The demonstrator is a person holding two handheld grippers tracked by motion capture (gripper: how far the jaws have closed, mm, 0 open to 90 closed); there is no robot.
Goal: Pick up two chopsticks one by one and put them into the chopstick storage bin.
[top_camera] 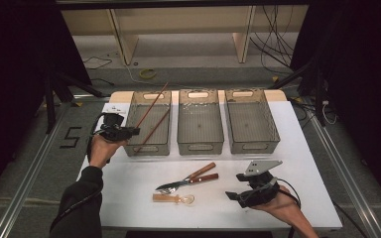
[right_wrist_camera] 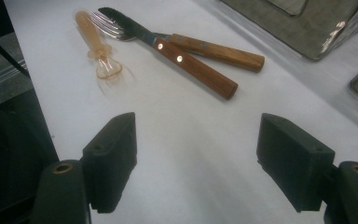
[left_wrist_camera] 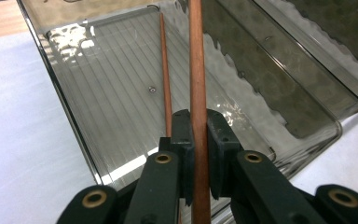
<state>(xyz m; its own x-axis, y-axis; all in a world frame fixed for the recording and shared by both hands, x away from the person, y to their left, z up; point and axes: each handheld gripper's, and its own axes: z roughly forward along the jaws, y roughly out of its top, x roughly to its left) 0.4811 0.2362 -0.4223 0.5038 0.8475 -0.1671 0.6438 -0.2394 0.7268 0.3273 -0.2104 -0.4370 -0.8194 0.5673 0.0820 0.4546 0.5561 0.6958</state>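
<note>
My left gripper (top_camera: 134, 131) (left_wrist_camera: 199, 140) is shut on a reddish wooden chopstick (left_wrist_camera: 196, 70) (top_camera: 154, 101) that leans over the left grey bin (top_camera: 129, 106) (left_wrist_camera: 70, 98). A second chopstick (left_wrist_camera: 165, 70) (top_camera: 155, 130) lies inside that bin. On the white table lie a wooden-handled knife (right_wrist_camera: 186, 63) (top_camera: 202, 170) and fork (right_wrist_camera: 214, 49) (top_camera: 198, 179), crossed at their metal ends, with a small amber plastic spoon (right_wrist_camera: 95, 42) (top_camera: 173, 199) beside them. My right gripper (top_camera: 234, 196) (right_wrist_camera: 209, 154) stands open just right of the cutlery, nothing between its jaws.
Three grey bins stand in a row at the table's far side; the middle bin (top_camera: 200, 141) and right bin (top_camera: 273, 131) hold nothing. Wooden shelving legs (top_camera: 121, 39) and cables (top_camera: 273, 34) are on the floor beyond the table.
</note>
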